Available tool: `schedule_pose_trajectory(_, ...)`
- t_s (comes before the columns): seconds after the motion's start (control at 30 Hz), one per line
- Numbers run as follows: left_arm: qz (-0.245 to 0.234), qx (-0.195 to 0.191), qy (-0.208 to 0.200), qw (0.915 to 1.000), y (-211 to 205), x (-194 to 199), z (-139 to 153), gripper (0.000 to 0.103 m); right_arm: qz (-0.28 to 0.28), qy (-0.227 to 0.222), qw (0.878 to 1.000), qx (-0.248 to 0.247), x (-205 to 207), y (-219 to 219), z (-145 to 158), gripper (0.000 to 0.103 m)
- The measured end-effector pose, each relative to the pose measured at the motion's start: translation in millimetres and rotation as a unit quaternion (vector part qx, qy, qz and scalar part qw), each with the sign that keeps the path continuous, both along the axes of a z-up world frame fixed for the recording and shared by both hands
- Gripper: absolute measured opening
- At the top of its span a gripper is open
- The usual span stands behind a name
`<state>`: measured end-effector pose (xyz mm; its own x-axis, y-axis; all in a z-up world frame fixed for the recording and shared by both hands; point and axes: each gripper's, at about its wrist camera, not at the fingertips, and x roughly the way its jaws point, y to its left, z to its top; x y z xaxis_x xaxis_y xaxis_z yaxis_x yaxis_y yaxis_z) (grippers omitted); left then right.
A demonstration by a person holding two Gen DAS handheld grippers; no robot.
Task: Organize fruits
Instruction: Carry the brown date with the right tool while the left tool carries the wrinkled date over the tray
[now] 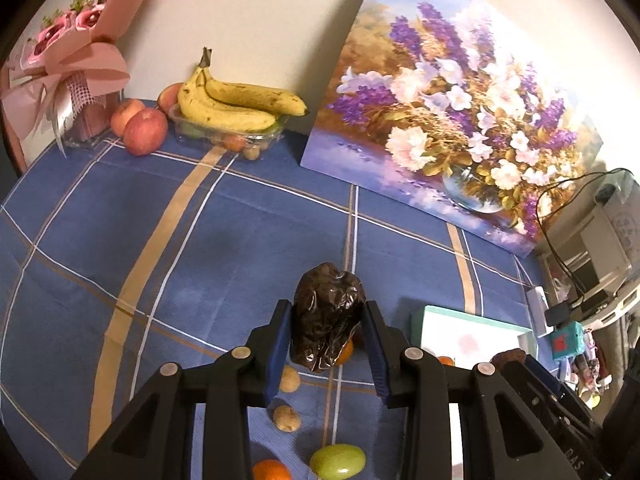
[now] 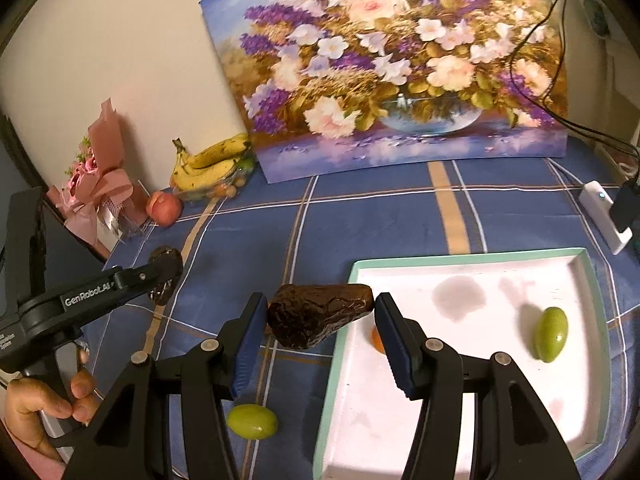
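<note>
I have both tongs angled down over the table, each one clamped on a dried date. The left tongs [image 1: 326, 322] grip a dark, wrinkled date [image 1: 329, 316] upright between the blue pads, lifted clear of the cloth. The right tongs [image 2: 320, 320] pinch a second date [image 2: 318, 314] lying crosswise, its ends touching both pads. In the right wrist view my other hand [image 2: 44, 408] shows at the lower left, fingers wrapped round the handle of the left tongs.

Below the tongs lies a blue tablecloth [image 1: 120, 240] checked with white and tan lines. Just right of the right tongs sits a white tray [image 2: 472, 360] with a pale green rim; inside it a smooth green grape [image 2: 552, 334] lies to the far right, and a small orange fruit [image 2: 377, 340] peeks out beside the right pad. Another green grape [image 2: 252, 421] rests on the cloth under the left pad of the right tongs.

Far ahead and left of the left tongs, spotted bananas [image 1: 236, 104] lie on a clear plastic tub, with red apples [image 1: 140, 126] beside them and a pink wrapped bouquet [image 1: 76, 56] at the wall. A flower painting [image 1: 452, 120] leans on the wall ahead to the right.
</note>
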<state>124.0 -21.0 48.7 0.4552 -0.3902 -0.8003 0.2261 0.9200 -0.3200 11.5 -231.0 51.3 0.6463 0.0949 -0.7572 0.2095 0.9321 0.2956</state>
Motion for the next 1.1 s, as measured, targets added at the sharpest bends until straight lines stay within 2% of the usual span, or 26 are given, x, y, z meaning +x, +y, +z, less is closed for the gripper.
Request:
schedule_pose_trajectory(0.33,-0.032,0.011,-0.006,0.9994,-27,-17,5,0.038,-0.021,0.009,1.000,0.008,-13,-27,0,0.057)
schedule_pose_trajectory(0.57,-0.075,0.017,0.000,0.9970,-59,-32,2,0.038,-0.070,0.029,0.997,0.015,-26,-66,-8,0.057)
schedule_pose_trajectory(0.73,-0.122,0.017,0.014,0.9923,-92,-48,-3,0.038,-0.119,0.044,0.992,0.008,-41,-99,-13,0.057)
schedule_pose_trajectory(0.83,-0.151,0.018,0.023,0.9881,-111,-59,-7,0.038,-0.148,0.054,0.987,-0.017,-52,-114,-11,0.057)
schedule_pose_trajectory(1.1,-0.200,0.032,0.045,0.9783,-145,-83,-20,0.038,-0.175,0.070,0.981,-0.045,-72,-134,-9,0.057)
